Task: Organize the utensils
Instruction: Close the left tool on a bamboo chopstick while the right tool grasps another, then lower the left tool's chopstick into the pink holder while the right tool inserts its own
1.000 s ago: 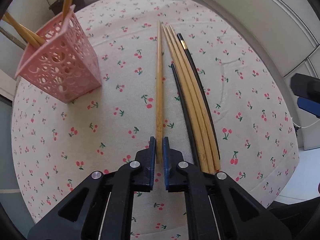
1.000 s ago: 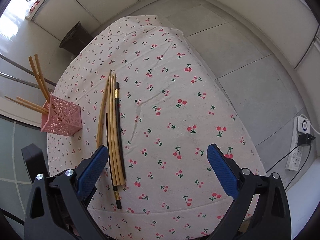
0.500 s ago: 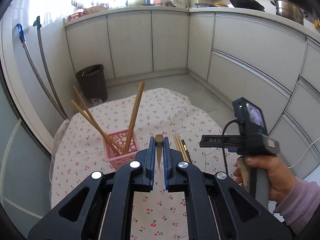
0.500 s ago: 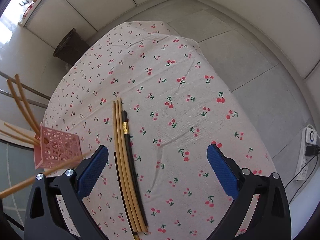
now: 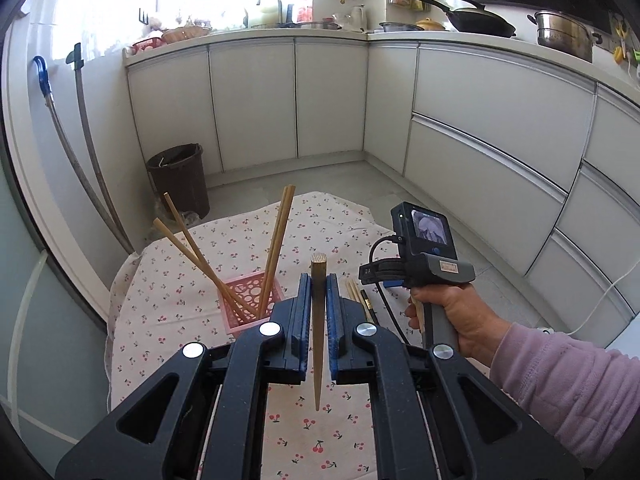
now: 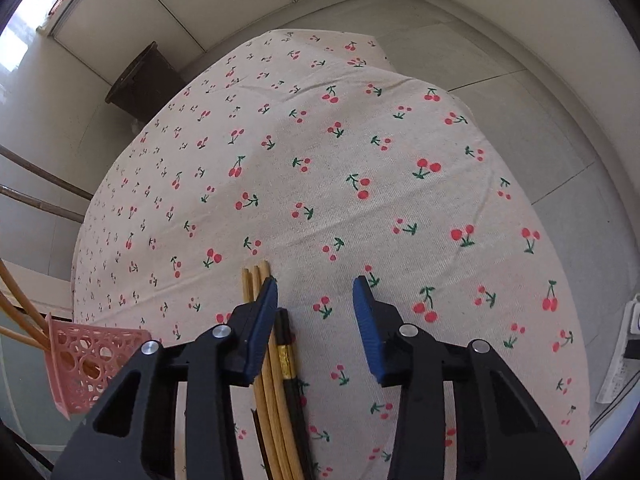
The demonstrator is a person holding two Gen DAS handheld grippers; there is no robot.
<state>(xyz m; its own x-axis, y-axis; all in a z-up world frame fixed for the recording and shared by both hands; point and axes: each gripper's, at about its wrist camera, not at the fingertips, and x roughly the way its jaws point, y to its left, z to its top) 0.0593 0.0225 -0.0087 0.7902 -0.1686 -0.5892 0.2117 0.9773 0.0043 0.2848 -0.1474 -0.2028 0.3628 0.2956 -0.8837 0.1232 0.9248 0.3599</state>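
My left gripper [image 5: 319, 280] is shut on a bamboo chopstick [image 5: 318, 320], held above the cherry-print tablecloth [image 5: 168, 292] with its thick end pointing forward. The pink perforated holder [image 5: 252, 300] stands just left of it with three bamboo chopsticks [image 5: 276, 248] leaning in it. My right gripper [image 6: 316, 292] is open and empty, low over the cloth, its left finger over the bundle of bamboo and black chopsticks [image 6: 276, 364] lying on the cloth. The holder also shows at the left edge of the right wrist view [image 6: 84, 360]. The right gripper's handle and hand appear in the left wrist view [image 5: 432, 280].
A dark bin [image 5: 178, 180] stands on the floor beyond the table, also in the right wrist view [image 6: 140, 84]. White kitchen cabinets [image 5: 480, 120] run behind and to the right. The cloth's right edge drops to a tiled floor [image 6: 540, 92] with a power strip [image 6: 624, 356].
My left gripper lifted the bamboo chopstick off the cloth and tilted up to face the kitchen. My right gripper came down toward the lying chopsticks and its jaws narrowed.
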